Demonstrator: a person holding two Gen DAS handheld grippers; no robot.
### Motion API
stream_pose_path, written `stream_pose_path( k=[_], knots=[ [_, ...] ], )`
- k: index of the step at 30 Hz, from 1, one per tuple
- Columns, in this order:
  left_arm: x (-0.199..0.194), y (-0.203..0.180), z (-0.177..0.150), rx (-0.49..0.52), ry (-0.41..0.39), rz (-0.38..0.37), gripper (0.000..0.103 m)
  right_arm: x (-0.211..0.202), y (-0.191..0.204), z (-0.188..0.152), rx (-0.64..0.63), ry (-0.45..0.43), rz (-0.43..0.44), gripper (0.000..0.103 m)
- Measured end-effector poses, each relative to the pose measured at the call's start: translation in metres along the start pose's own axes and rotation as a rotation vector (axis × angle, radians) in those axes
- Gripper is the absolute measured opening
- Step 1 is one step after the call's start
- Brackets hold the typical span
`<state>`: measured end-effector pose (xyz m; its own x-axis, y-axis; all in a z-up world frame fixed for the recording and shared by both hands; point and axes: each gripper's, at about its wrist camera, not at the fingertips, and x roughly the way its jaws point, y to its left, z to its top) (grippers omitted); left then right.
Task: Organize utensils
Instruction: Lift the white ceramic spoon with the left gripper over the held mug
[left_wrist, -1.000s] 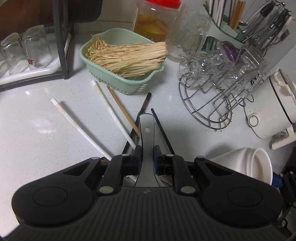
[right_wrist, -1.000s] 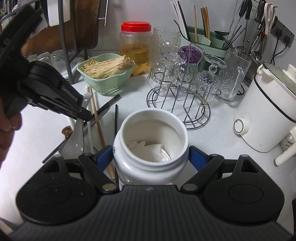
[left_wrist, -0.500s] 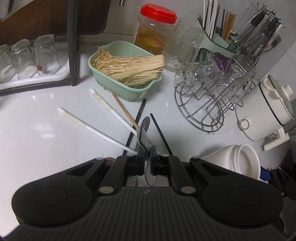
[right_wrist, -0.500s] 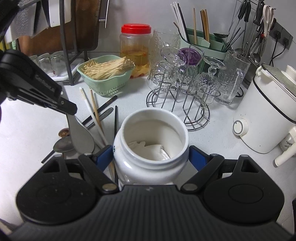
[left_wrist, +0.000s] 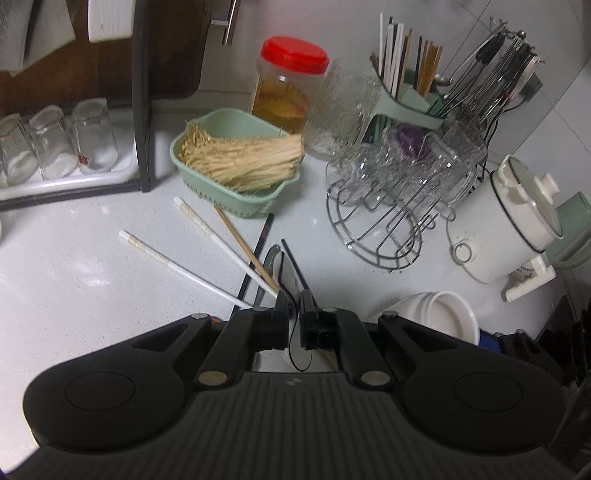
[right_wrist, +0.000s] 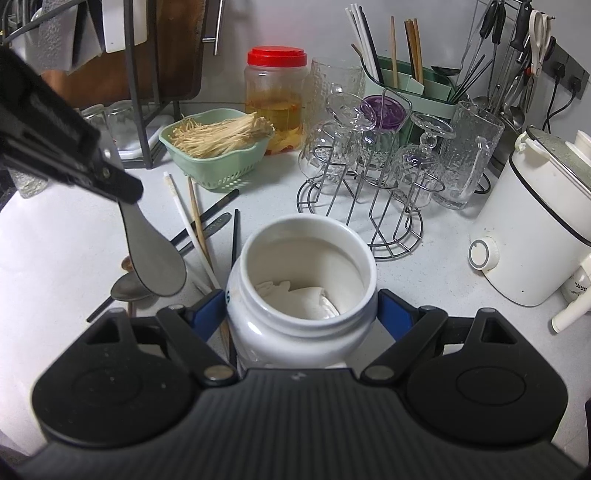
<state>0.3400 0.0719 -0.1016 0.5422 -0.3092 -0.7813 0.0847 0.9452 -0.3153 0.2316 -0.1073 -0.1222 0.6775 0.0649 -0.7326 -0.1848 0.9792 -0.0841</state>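
Rice paddle (right_wrist: 153, 254) hangs clear of the counter (right_wrist: 74, 236), pinched in your left gripper (left_wrist: 294, 308); no writing is legible.
A second ago it lay among the chopsticks (right_wrist: 192, 225). Your right gripper (right_wrist: 301, 308) clamps the white jar (right_wrist: 301, 291).

Behind my spot there's a green basket (right_wrist: 218, 168) full of dried noodles (right_wrist: 218, 133), with a red-lidded jar (right_wrist: 276, 92) of amber liquid just behind it. Wire rack (right_wrist: 369, 206) holds upside-down glasses (right_wrist: 421, 158). White cooker (right_wrist: 532, 236) off to the right, and tumblers (left_wrist: 55, 144) on a tray at left.
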Motion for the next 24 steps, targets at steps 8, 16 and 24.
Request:
stream_pose_path(
  k=[8, 16, 24],
  knots=[
    [-0.040, -0.021, 0.016, 0.018, -0.061, -0.002, 0.006, 0.002, -0.001, 0.002, -0.030, 0.010, 0.032, 0.090],
    [-0.067, -0.062, 0.032, 0.040, -0.070, -0.024, 0.006, 0.004, -0.004, 0.006, -0.089, 0.021, 0.088, 0.090],
    [-0.048, -0.116, 0.032, 0.211, -0.042, -0.026, 0.006, 0.004, -0.005, 0.008, -0.128, 0.009, 0.131, 0.090]
  ],
)
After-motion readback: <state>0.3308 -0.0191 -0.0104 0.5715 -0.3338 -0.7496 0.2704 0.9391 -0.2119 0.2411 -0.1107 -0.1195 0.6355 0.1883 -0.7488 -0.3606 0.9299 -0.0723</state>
